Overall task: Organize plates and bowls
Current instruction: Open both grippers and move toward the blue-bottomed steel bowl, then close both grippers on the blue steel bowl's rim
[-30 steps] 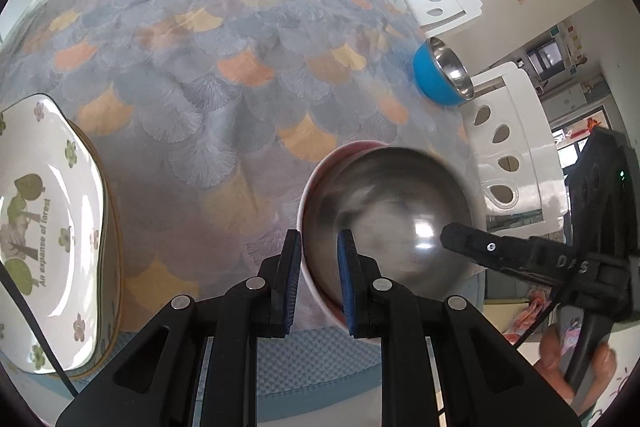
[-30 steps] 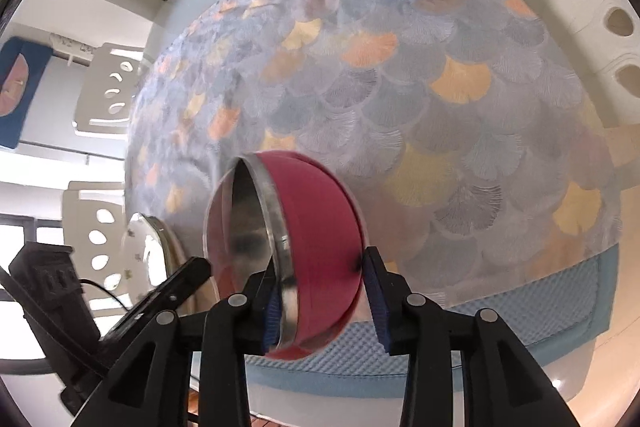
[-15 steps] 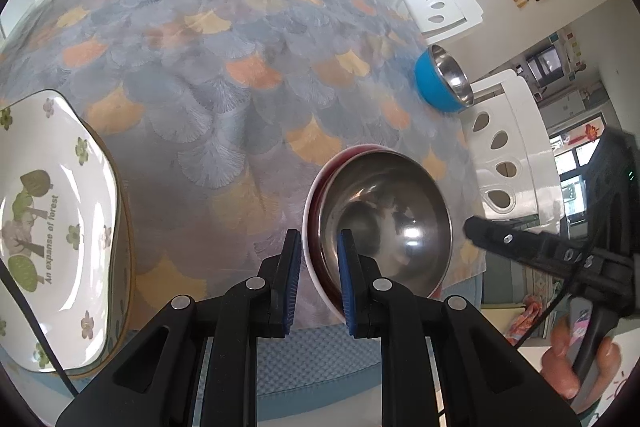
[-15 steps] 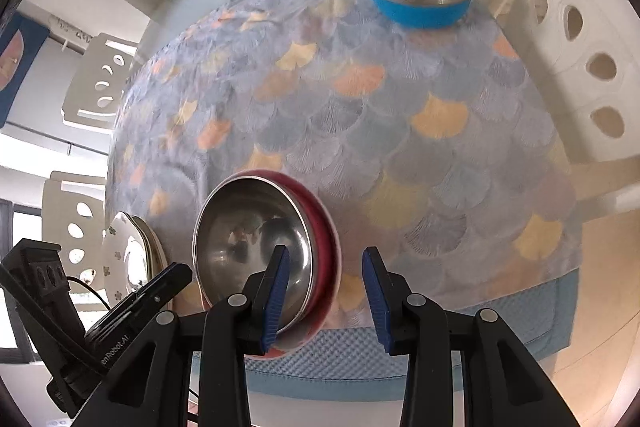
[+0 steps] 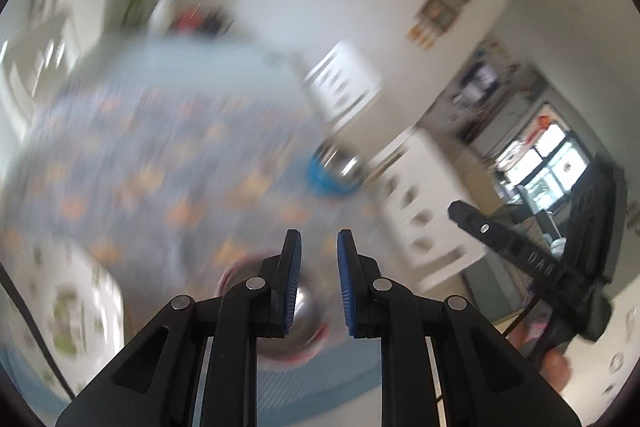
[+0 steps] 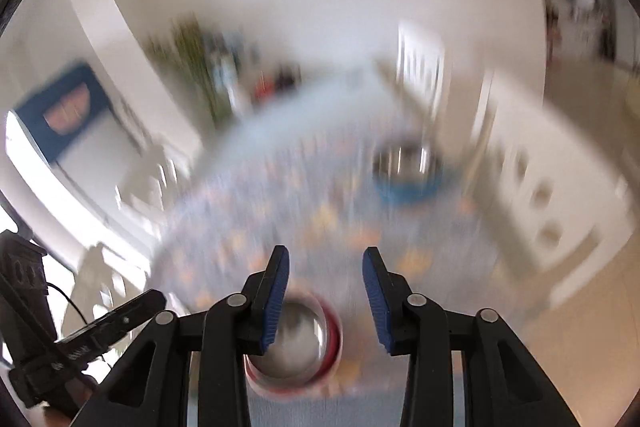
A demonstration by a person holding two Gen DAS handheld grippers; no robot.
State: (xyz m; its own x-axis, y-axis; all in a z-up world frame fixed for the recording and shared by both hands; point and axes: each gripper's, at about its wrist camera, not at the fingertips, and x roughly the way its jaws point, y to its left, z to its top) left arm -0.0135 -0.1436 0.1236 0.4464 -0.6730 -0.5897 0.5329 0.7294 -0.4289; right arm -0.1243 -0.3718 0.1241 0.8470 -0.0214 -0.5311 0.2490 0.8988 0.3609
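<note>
Blur smears nearly everything in the left wrist view except the left tool [image 5: 318, 281] itself. Its blue-padded fingers [image 5: 289, 283] stand a little apart with nothing between them and touch nothing. Just below and behind the tips, the red bowl [image 5: 240, 273] with its steel inside sits on the worktop [image 5: 132, 155] near the near edge. Left of the tool lies the white plate [image 5: 84, 311] with green print. Ahead and slightly right, well apart from the tool, stands the blue bowl [image 5: 332, 171], close to a white chair [image 5: 424, 211]. The right tool [image 5: 516, 247] shows at the far right as a dark finger, with a thumb under it.

From the right wrist, the right tool [image 6: 325, 301] is open wider, its pads well apart and holding nothing. The red bowl [image 6: 296, 343] lies upright on the worktop [image 6: 280, 211] directly beneath the gap, partly hidden by the left-hand finger. The blue bowl [image 6: 408, 175] is ahead and a little right, far off. The left tool [image 6: 116, 319] pokes in at lower left.

Half a second ago both tools sat low at the red bowl's rim, the left one with its fingers nearly closed on either side of it; now the left fingers have parted, both tools have lifted and tilted up so the wall and pictures fill the upper view, and the bowl stays on the worktop.
</note>
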